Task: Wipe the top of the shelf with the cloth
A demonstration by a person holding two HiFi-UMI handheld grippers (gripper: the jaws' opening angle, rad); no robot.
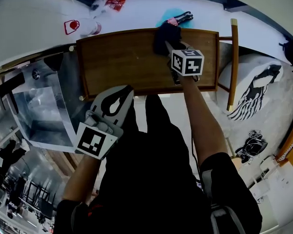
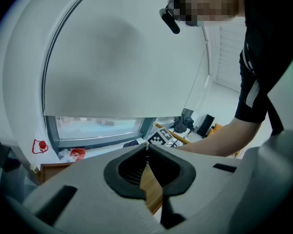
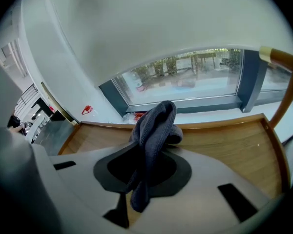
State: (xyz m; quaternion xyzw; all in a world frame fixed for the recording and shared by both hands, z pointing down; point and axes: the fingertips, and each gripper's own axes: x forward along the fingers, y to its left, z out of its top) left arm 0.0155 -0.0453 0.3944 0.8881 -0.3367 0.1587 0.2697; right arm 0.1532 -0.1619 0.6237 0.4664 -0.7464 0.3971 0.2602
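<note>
The wooden shelf top (image 1: 127,62) is a brown board with a raised rim, seen from above in the head view and also in the right gripper view (image 3: 224,145). My right gripper (image 1: 167,44) is shut on a dark grey cloth (image 1: 165,35), which rests on the board near its far edge, right of centre. The same cloth (image 3: 154,130) bunches up between the jaws in the right gripper view. My left gripper (image 1: 118,97) hovers at the near edge of the shelf, tilted upward, shut with nothing between its jaws (image 2: 147,150).
Behind the shelf runs a white window sill (image 1: 136,13) with a red wrapper (image 1: 116,2), a teal object (image 1: 172,17) and a white item with a red mark (image 1: 75,27). A metal container (image 1: 36,111) stands left. A wooden post (image 1: 233,62) rises right.
</note>
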